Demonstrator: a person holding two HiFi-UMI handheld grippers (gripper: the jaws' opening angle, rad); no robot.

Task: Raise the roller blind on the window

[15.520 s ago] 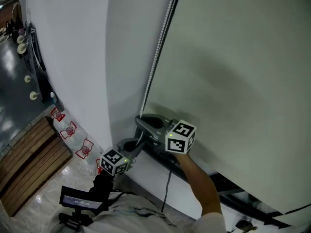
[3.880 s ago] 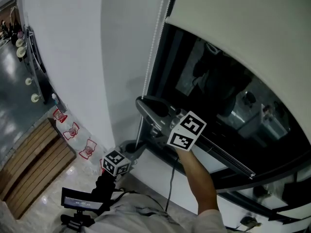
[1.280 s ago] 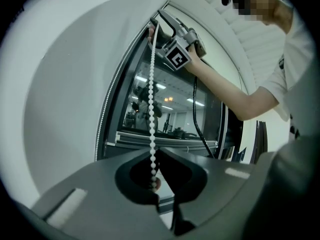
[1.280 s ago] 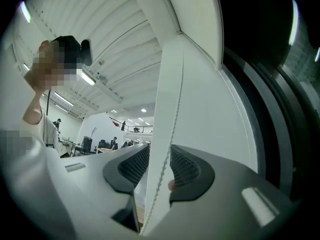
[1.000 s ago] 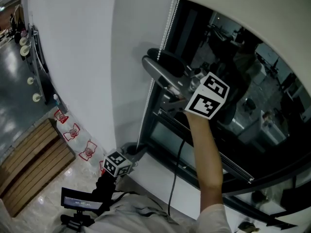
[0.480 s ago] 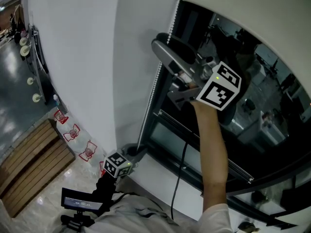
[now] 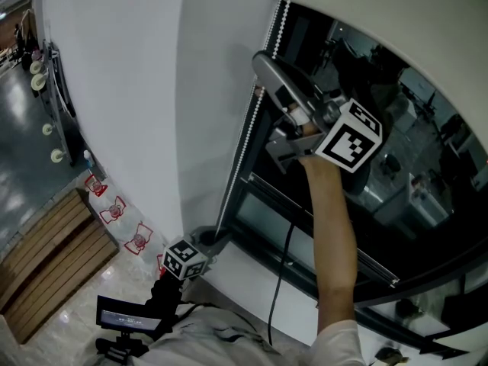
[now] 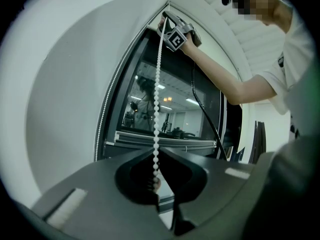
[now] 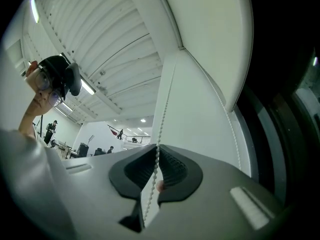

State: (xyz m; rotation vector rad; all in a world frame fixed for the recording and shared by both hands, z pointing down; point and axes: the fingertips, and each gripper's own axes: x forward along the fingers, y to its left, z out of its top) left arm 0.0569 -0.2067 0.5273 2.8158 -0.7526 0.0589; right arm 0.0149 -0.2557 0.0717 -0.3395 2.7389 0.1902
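Note:
The cream roller blind [image 7: 396, 21] is drawn up, baring the dark window glass [image 7: 396, 166]. Its white bead chain [image 7: 252, 120] hangs along the window's left edge. My right gripper [image 7: 261, 61] is raised high on the chain. Its jaws have just been closing, and in the right gripper view the bead chain [image 9: 159, 134] is pinched in the shut right gripper [image 9: 156, 151]. My left gripper [image 7: 218, 236] sits low by the sill. Seen from the left gripper view, that left gripper [image 8: 156, 153] is shut on the bead chain [image 8: 158, 84], and the right gripper [image 8: 166, 20] shows far above.
A white wall [image 7: 114, 90] runs left of the window. The dark window frame and white sill [image 7: 252, 274] lie below the glass. A black cable [image 7: 284, 258] hangs from the right gripper. Wooden boards [image 7: 46, 250] are on the floor at lower left.
My right gripper has climbed up the bead chain and its jaws have closed on it. The left gripper has stayed low. The blind stands far higher than in the oldest frame.

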